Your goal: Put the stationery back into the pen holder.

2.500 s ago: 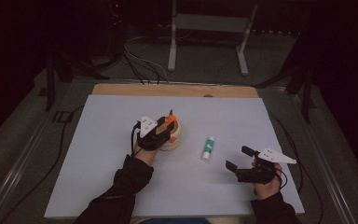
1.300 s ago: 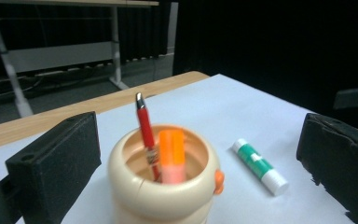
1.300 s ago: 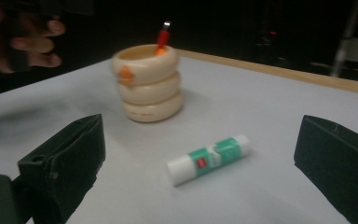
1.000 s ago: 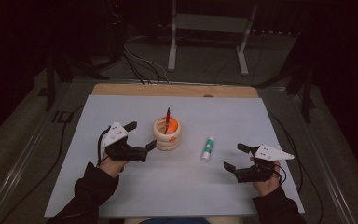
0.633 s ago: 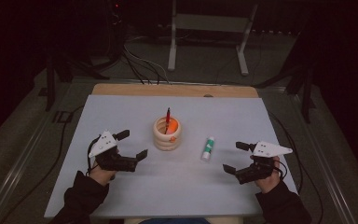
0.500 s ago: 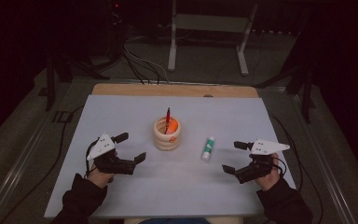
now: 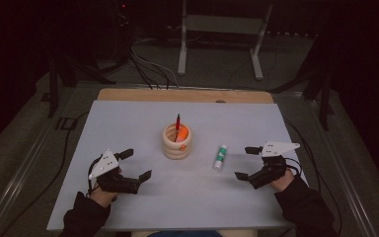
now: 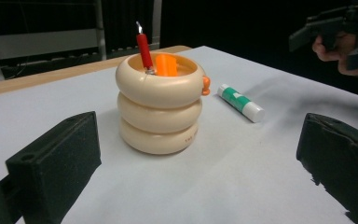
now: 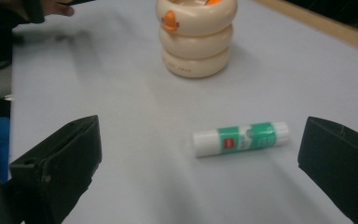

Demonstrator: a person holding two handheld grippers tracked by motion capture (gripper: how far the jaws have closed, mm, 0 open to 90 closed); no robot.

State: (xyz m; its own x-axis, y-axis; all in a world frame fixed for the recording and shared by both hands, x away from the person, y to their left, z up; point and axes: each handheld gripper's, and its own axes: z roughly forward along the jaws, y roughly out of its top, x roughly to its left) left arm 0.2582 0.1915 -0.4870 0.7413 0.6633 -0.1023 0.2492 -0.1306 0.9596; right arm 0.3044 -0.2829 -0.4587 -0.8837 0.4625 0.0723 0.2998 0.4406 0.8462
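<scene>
the cup's top is cut off in the right gripper view, and the orange thing inside it, beside the red pen, is hard to name (maybe a clip). since two and a half seconds ago the left gripper has drawn back from over the cup to the near left of the table, jaws wide apart and empty. the right gripper, near right, is also spread, empty. the glue stick lies flat between cup and right gripper, long axis running near to far, white cap toward the person.
</scene>
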